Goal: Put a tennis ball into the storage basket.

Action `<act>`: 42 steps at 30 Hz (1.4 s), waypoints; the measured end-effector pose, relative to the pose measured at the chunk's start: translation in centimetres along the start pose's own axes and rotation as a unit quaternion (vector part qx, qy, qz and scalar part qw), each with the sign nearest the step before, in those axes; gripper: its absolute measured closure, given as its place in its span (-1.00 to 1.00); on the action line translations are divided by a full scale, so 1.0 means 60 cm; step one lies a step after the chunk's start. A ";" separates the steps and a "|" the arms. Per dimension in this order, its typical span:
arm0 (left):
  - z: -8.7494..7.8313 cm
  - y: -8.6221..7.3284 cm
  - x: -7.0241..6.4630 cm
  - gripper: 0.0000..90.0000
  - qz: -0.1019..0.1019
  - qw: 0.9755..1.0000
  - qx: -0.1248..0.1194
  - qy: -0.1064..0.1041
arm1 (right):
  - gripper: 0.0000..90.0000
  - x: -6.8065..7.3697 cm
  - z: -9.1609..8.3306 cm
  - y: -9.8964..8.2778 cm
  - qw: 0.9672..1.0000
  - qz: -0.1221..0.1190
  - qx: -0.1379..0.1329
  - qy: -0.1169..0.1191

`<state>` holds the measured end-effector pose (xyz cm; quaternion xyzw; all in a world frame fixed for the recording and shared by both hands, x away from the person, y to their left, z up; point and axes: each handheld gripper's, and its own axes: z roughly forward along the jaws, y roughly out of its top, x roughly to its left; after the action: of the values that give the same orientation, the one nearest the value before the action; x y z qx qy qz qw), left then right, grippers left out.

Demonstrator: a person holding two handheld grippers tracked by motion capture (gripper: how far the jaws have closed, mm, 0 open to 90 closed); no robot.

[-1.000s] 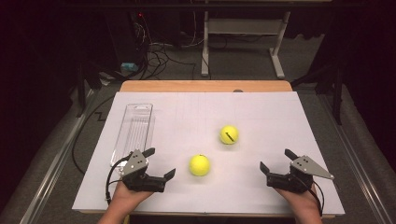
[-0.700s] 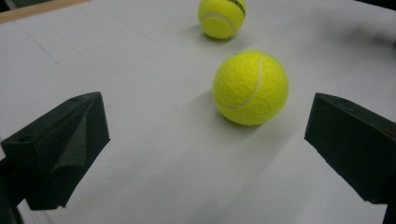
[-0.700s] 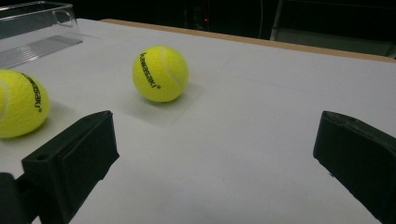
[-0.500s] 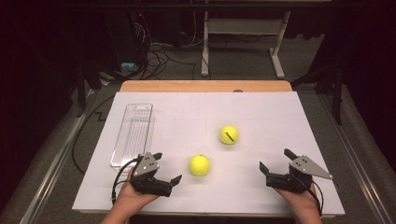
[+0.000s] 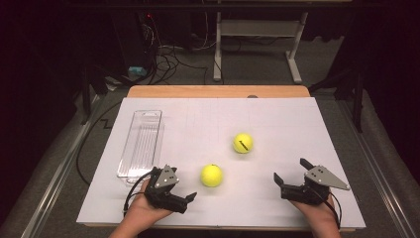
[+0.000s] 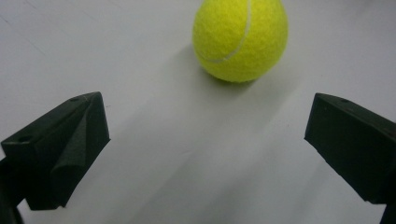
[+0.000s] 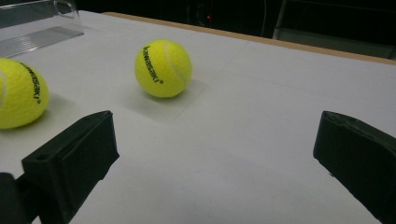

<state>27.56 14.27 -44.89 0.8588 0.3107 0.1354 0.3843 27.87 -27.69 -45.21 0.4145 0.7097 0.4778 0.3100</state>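
Both grippers gape empty, but the left one (image 5: 187, 191) has swung toward the lower-middle ball (image 5: 211, 175), probably grabbing it next.

Bright table (image 5: 277, 124), dark surroundings (soft shadows); close views perhaps slightly blurred.

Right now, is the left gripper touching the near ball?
Apart. The left gripper view shows bare table between the open left gripper and the near ball; the high view shows the same gap.
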 end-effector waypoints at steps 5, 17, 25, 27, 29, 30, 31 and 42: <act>0.007 0.001 -0.001 -0.99 -0.002 1.000 0.028 -0.003 | -1.00 0.001 0.003 -0.001 1.000 -0.006 0.005 0.002; 0.016 0.029 0.005 -0.99 -0.018 0.994 0.109 -0.004 | -1.00 0.004 -0.001 -0.008 1.000 -0.020 0.013 0.015; 0.021 0.044 0.014 -0.98 -0.015 0.987 0.160 -0.009 | -1.00 0.003 -0.005 -0.008 1.000 -0.015 0.010 0.016; 0.024 0.049 0.012 -0.98 -0.005 0.983 0.181 -0.009 | -1.00 0.004 -0.006 -0.007 1.000 -0.016 0.010 0.016; 0.025 0.051 0.012 -0.98 -0.004 0.982 0.191 -0.011 | -1.00 0.005 -0.006 -0.007 1.000 -0.017 0.009 0.016; 0.026 0.052 0.012 -0.98 -0.004 0.981 0.196 -0.012 | -1.00 0.005 -0.006 -0.008 1.000 -0.016 0.009 0.017; 0.026 0.052 0.012 -0.98 -0.004 0.981 0.196 -0.012 | -1.00 0.006 -0.006 -0.008 1.000 -0.017 0.011 0.016; 0.042 0.070 0.004 -0.98 0.018 0.969 0.247 -0.023 | -1.00 0.007 -0.005 -0.010 1.000 -0.018 0.016 0.018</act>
<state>30.74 10.82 -43.49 0.9353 0.3104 0.0417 0.1646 27.23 -27.56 -45.71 0.3979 0.7298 0.4683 0.2996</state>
